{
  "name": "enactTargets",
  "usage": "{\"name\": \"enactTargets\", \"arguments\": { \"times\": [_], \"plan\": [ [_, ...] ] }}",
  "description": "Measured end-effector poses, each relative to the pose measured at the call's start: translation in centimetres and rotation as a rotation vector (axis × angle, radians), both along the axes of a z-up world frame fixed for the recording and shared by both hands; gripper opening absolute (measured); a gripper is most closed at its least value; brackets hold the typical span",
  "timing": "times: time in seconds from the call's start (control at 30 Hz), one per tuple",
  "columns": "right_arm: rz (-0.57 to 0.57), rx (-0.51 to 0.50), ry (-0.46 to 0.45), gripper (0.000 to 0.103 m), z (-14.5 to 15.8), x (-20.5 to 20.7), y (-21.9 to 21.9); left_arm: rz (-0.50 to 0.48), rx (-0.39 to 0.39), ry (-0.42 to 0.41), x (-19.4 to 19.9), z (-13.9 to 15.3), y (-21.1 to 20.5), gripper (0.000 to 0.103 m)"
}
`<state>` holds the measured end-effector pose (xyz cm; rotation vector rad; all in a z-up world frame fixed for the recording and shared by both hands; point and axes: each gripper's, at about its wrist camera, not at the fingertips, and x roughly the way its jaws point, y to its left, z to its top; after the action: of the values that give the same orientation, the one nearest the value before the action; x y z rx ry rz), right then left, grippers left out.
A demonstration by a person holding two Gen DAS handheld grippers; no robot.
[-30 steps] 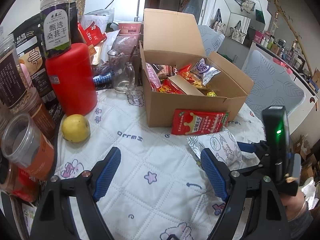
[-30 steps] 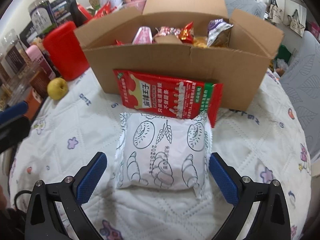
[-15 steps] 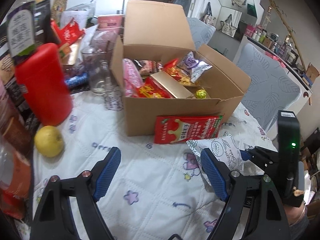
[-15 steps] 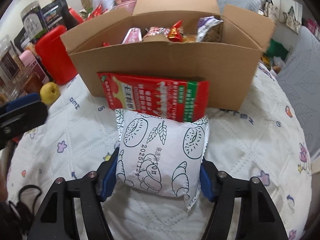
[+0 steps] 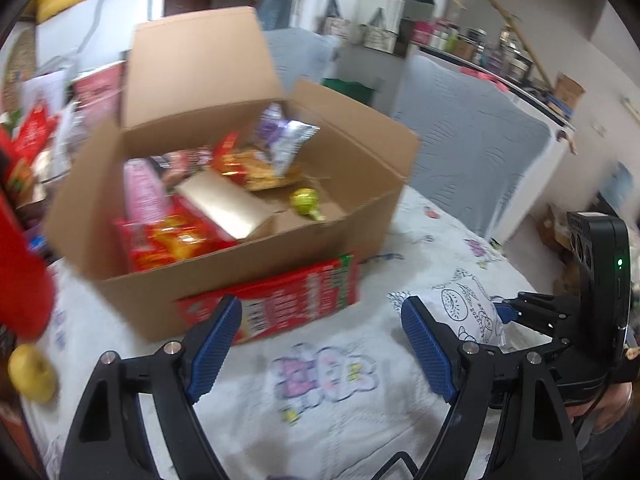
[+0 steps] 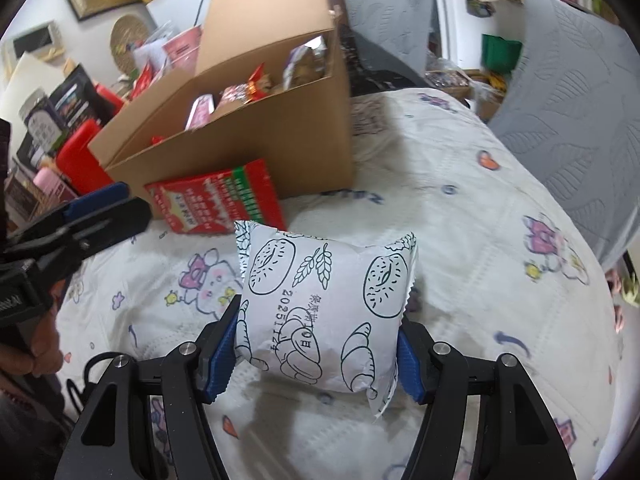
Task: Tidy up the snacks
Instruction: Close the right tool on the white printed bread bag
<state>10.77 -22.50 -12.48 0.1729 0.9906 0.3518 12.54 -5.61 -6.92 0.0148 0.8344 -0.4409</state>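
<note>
**White bread packet clamped in the right gripper, near the snack box**

Between the blue fingers [image 6: 222, 354] of the right gripper [image 6: 314, 354], a puffy white packet [image 6: 324, 300] printed with doughnuts and croissants is clamped at both side edges; those fingers have just been closing, and their pads now press into the wrapper. The packet sits over the quilted, cartoon-printed cloth on the table [image 6: 460, 208], just near of the open cardboard box [image 6: 280, 128].

A flat red snack pack [image 5: 288, 304] leans against the box's near wall, touching it. Inside the box lie mixed snacks: a pink pack [image 5: 142, 188], red-and-yellow wrappers [image 5: 172, 240], a gold carton [image 5: 228, 204], a purple-silver bag [image 5: 280, 140] and a small green sweet [image 5: 304, 202].

The left gripper [image 5: 322, 344] hangs over bare cloth with its fingers spread wide and nothing between them, the red pack just beyond its left finger. A yellow fruit [image 5: 32, 372] rests at the far left edge, beside a red container [image 5: 20, 280]. The left-wrist view is blurred.
</note>
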Motion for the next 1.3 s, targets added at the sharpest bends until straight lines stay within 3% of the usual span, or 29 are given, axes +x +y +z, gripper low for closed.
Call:
{"name": "enactTargets", "arguments": {
  "times": [0.23,0.53,0.83,1.0,1.2,1.3],
  "plan": [
    [-0.040,0.016,0.006,0.066,0.0,-0.4,-2.1,-0.047,0.002,0.034,1.5,-1.5,-1.9,0.082],
    [-0.040,0.032,0.006,0.066,0.0,-0.2,-2.5,-0.095,0.053,-0.034,1.5,-0.9,-2.8,0.082],
    [-0.028,0.042,0.007,0.066,-0.1,-0.3,-2.4,-0.118,0.091,-0.019,1.8,-1.2,-3.4,0.082],
    [-0.026,0.040,0.011,0.066,-0.3,-0.3,-2.3,-0.135,0.133,0.005,2.1,-2.0,-4.1,0.082],
    [-0.026,0.048,0.014,0.066,-0.3,-0.5,-2.4,-0.158,0.061,0.117,1.8,-3.0,-4.0,0.082],
    [-0.026,0.046,0.014,0.066,-0.2,-0.6,-2.5,-0.144,0.059,0.123,1.1,-3.3,-3.7,0.082]
  ]
}}
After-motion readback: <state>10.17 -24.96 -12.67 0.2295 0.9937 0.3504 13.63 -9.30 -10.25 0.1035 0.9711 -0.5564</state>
